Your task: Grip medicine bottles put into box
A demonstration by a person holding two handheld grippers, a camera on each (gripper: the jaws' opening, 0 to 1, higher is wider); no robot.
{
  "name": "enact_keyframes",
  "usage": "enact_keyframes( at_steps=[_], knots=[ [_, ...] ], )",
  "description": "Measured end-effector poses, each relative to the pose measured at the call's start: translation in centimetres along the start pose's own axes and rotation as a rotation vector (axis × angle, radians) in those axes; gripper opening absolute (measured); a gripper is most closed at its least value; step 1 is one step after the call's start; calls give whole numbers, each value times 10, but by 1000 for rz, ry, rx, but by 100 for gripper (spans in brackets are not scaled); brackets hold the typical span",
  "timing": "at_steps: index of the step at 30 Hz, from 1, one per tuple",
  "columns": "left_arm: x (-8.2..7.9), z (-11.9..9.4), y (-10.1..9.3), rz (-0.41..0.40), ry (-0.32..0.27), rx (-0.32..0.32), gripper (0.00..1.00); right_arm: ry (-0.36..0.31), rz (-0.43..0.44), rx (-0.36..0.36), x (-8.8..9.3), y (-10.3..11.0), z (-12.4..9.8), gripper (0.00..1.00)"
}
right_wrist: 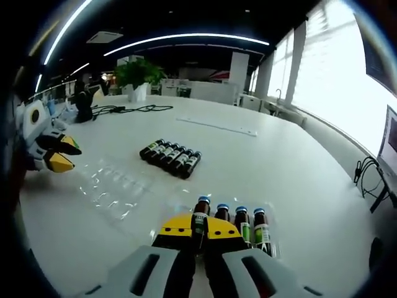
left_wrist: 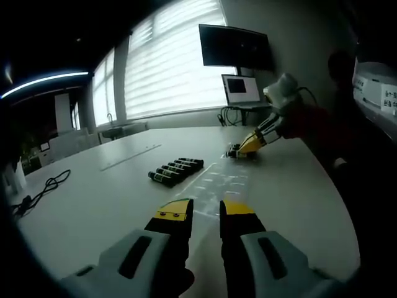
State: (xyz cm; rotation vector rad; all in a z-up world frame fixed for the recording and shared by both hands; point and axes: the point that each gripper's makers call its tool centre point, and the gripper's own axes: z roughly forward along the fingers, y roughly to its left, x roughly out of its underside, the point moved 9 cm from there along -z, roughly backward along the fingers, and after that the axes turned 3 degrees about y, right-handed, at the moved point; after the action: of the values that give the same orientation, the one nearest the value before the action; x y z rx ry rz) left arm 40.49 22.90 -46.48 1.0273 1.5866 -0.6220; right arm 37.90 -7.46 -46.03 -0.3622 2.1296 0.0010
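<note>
Bottles: four upright in clear tray at near right of surface; right tongs closed on leftmost bottle. Loose row of bottles lying mid-surface. Left tongs slightly parted, empty. Step, judged: seating bottle in tray. Next: release, fetch from row.

A broad white bench runs through an open office. Tall windows with white slatted blinds let in bright daylight along the far wall, with a low sill beneath. A dark wall-mounted screen hangs above a smaller lit monitor at the bench's far right corner. Curved ceiling light strips glow overhead. A leafy plant stands far off, and a black cable lies on the bench.
</note>
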Motion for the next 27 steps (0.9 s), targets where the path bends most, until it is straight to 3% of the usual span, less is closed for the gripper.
enact_keyframes(
  at_steps=[3, 4, 5, 25, 27],
  knots=[
    [0, 1, -1, 2, 2, 5, 11, -3, 17, -1, 1, 0, 1, 1],
    [0, 1, -1, 3, 3, 6, 11, 35, 26, 3, 6, 0, 1, 0],
    [0, 1, -1, 2, 3, 6, 11, -8, 9, -3, 3, -1, 3, 0],
    [-1, 1, 0, 2, -3, 1, 11, 5, 21, 19, 4, 1, 4, 0],
    [-1, 1, 0, 3, -2, 2, 11, -5, -21, 28, 4, 3, 5, 0]
  ],
)
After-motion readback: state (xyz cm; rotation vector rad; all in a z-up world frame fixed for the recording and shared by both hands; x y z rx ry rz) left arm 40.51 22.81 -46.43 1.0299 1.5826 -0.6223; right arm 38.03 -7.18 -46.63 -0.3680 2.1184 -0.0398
